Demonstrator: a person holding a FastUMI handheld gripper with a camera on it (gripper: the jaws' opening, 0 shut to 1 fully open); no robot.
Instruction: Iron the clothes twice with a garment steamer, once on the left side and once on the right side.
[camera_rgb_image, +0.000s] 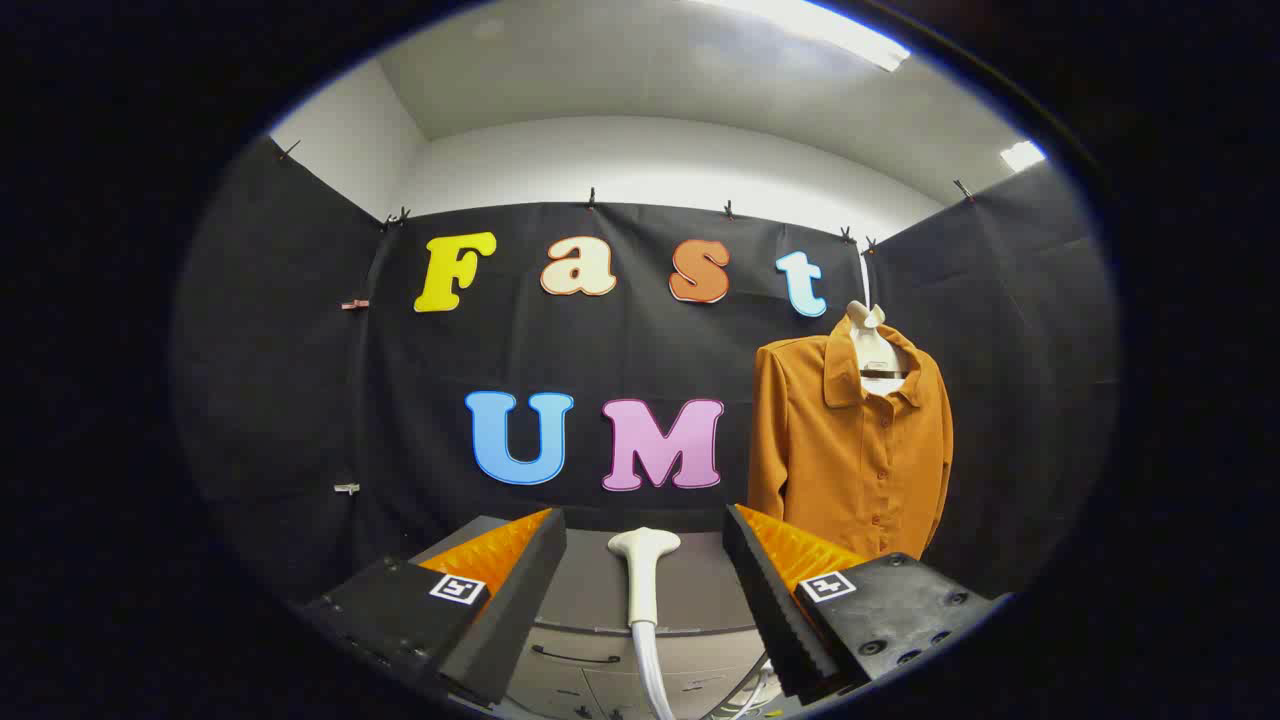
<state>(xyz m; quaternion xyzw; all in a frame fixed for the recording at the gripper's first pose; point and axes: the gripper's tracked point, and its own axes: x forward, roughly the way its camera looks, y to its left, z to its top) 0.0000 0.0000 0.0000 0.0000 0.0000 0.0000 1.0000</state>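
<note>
One shirt (850, 450), one steamer head (643, 570), one hanger (876, 345), one cabinet (600, 660).

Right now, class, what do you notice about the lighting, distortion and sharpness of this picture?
Gripper view: fisheye lens bends the wall tops and ceiling into curves; bright ceiling light panel glares, blown out; orange button-up shirt on its hanger is evenly lit and sharp; white steamer head sits between the open gripper jaws, untouched, slightly soft.
</note>
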